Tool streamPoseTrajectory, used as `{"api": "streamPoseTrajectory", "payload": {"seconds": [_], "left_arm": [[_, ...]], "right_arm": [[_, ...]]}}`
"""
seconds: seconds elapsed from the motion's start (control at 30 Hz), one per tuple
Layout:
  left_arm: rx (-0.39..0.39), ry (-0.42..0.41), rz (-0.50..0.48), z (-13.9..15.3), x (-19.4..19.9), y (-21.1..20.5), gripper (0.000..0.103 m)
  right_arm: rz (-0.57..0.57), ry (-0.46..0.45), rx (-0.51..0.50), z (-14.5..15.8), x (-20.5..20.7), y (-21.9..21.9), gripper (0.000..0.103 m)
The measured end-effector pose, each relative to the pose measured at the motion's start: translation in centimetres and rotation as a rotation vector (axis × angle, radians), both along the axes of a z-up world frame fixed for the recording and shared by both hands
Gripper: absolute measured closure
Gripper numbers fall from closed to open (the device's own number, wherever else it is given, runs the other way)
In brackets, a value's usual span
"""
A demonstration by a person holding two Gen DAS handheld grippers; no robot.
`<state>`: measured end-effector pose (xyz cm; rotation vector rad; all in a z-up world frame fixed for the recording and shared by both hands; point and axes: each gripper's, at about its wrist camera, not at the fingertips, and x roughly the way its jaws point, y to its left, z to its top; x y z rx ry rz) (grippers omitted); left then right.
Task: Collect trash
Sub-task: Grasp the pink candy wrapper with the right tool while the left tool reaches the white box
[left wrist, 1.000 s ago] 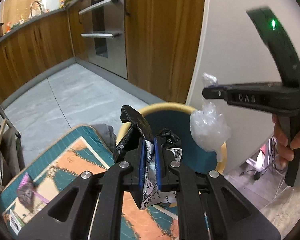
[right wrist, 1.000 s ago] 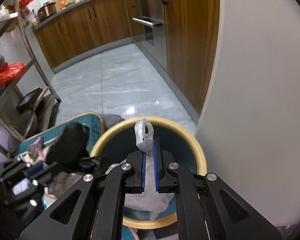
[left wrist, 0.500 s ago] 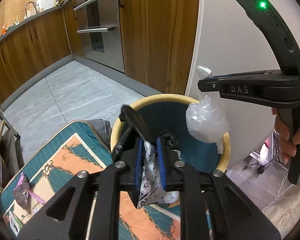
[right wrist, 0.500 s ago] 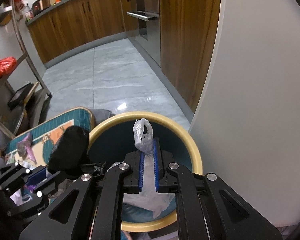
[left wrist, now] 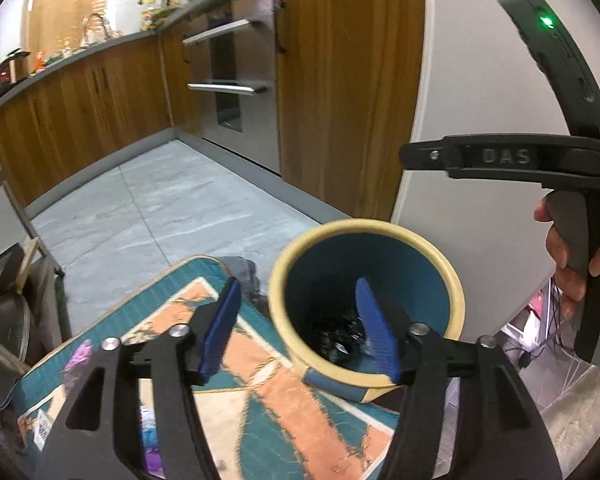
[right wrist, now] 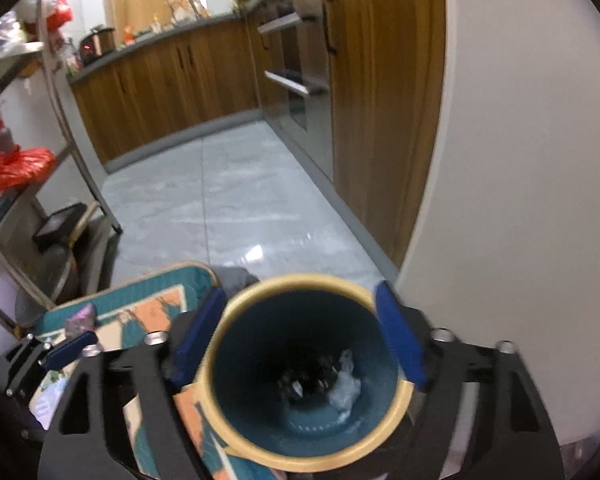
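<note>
left gripper (left wrist: 300, 324) just spread, empty | right gripper (right wrist: 300, 332) likewise | bin (right wrist: 236, 360) contents (dark, blurred)

I'm seeing the left claw (left wrist: 298, 326) standing wide, blue pads (left wrist: 220, 326) splayed apart, nothing between them; its jaws have just been opening. It's pointing steeply downward. Right claw (right wrist: 300, 336) is also gaping wide, pads (right wrist: 400, 338) spread to either side, nothing pinched; its jaws have just been opening too. It's tilting downward as well. From the left wrist view I'm seeing the right hand (left wrist: 572, 256) wrapping its fingers round the right claw's handle, that claw sitting higher and to the right.
</note>
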<state>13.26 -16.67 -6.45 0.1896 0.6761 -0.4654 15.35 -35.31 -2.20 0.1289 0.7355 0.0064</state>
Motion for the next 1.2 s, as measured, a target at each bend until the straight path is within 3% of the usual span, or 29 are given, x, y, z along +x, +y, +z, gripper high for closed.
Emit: {"api": "streamPoseTrajectory", "payload": {"seconds": [0.13,0.27,0.4,0.67,1.0,1.1,1.2], "left_arm": [[-0.037,-0.039,0.059,2.0,-1.6,3.2,0.022],[-0.068,-0.095,0.137,4.0,-3.3,6.7,0.006],[-0.104,-0.142,0.225,6.0,-5.0,11.2,0.006],[-0.086,-0.177,0.417,6.8,-7.0,20.3,0.006],[-0.028,-0.092,0.619,3.4,-7.3,29.7,0.006],[-0.007,-0.032,0.671,1.2,-5.7,31.4,0.006],[-0.023,0.096,0.766,-1.9,-3.4,33.4,0.006]], "right_arm": [[0.033,-0.103,-0.011,2.2,-1.3,1.5,0.007],[0.047,-0.177,-0.002,3.8,-2.1,3.2,0.005],[0.077,-0.225,0.031,4.9,-2.6,5.2,0.005],[0.165,-0.194,0.099,5.2,-2.7,10.9,0.005],[0.274,-0.075,0.073,1.9,-0.8,20.4,0.005],[0.306,-0.010,0.070,-0.2,1.2,23.6,0.005],[0.319,0.029,0.045,-1.7,3.0,25.7,0.005]]}}
